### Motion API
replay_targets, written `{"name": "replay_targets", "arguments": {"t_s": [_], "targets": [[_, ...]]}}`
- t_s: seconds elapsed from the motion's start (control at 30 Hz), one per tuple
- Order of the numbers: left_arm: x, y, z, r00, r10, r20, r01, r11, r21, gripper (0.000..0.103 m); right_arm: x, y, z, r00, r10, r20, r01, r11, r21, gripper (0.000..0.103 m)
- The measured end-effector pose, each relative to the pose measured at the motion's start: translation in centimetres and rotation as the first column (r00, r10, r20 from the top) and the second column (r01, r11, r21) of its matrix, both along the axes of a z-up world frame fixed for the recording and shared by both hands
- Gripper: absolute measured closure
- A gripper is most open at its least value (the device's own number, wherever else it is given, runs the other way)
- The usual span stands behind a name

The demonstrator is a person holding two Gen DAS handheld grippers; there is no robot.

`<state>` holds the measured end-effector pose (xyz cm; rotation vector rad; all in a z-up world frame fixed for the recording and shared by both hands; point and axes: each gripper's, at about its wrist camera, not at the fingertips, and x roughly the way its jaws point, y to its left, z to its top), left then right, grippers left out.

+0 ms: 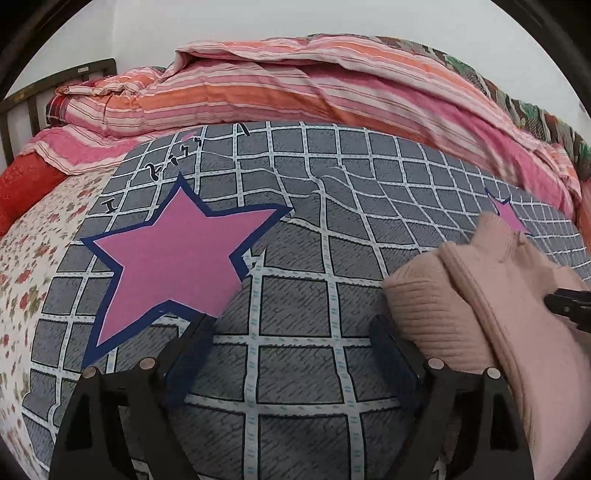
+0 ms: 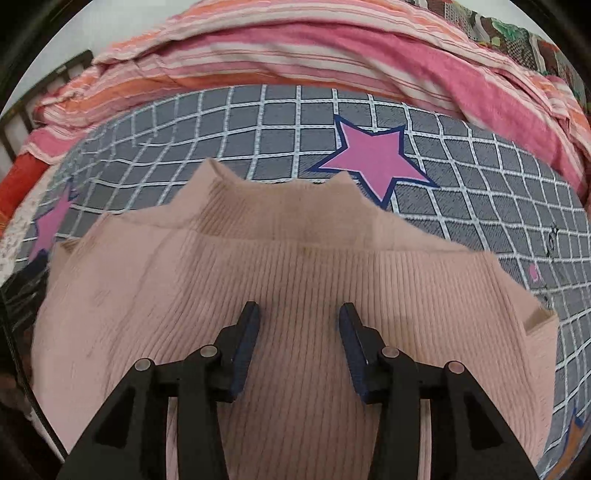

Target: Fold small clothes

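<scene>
- Grey bedsheet (image 1: 295,295) with a white grid covers the bed where I work, and big pink stars (image 1: 177,251) edged in navy are printed on it; a second star (image 2: 373,158) shows past the garment in my right view.
- Beyond the sheet a striped quilt (image 1: 280,85) in pink, orange and white is bunched along the far side of the bed, under a plain pale wall (image 1: 295,18).
- At the far left a dark bed frame (image 1: 14,107) stands behind the quilt, with a floral sheet (image 1: 33,258) and something red (image 1: 22,192) beside it.
- A pink ribbed sweater (image 2: 295,277) lies spread on the grey sheet, its high collar pointing away from me.
- My left tongs (image 1: 291,343) point down at bare sheet, wide apart and holding nothing; the sweater's edge lies just beside the right finger.
- My right tongs (image 2: 299,328) tilt steeply down over the sweater's body, parted, with no knit pinched between them.
- Whether their tips touch the knit I cannot tell.
</scene>
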<state>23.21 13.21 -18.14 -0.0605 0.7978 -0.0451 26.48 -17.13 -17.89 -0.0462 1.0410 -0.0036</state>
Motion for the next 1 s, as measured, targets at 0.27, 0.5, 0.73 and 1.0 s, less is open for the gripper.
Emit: {"name": "replay_targets", "arguments": {"t_s": [0.27, 0.5, 0.73, 1.0], "targets": [[-0.3, 1.7, -0.2, 0.999, 0.01, 0.032, -0.006, 0.993, -0.117, 0.017, 1.4, 0.0, -0.6, 0.999, -0.028, 0.031, 0.029, 0.999, -0.03, 0.059], [-0.1, 2.4, -0.2, 0.999, 0.007, 0.034, -0.002, 0.987, -0.163, 0.017, 1.3, 0.1, -0.6, 0.999, -0.029, 0.024, 0.03, 0.998, -0.047, 0.059], [-0.5, 2.4, -0.2, 0.999, -0.001, 0.042, 0.008, 0.986, -0.169, 0.017, -2.2, 0.2, 0.6, 1.0, -0.006, -0.007, 0.006, 1.0, -0.028, 0.06], [-1.5, 2.7, 0.0, 0.998, -0.01, 0.058, 0.021, 0.982, -0.19, 0.017, -6.5, 0.6, 1.9, 1.0, 0.017, 0.026, -0.016, 0.999, -0.043, 0.062]]}}
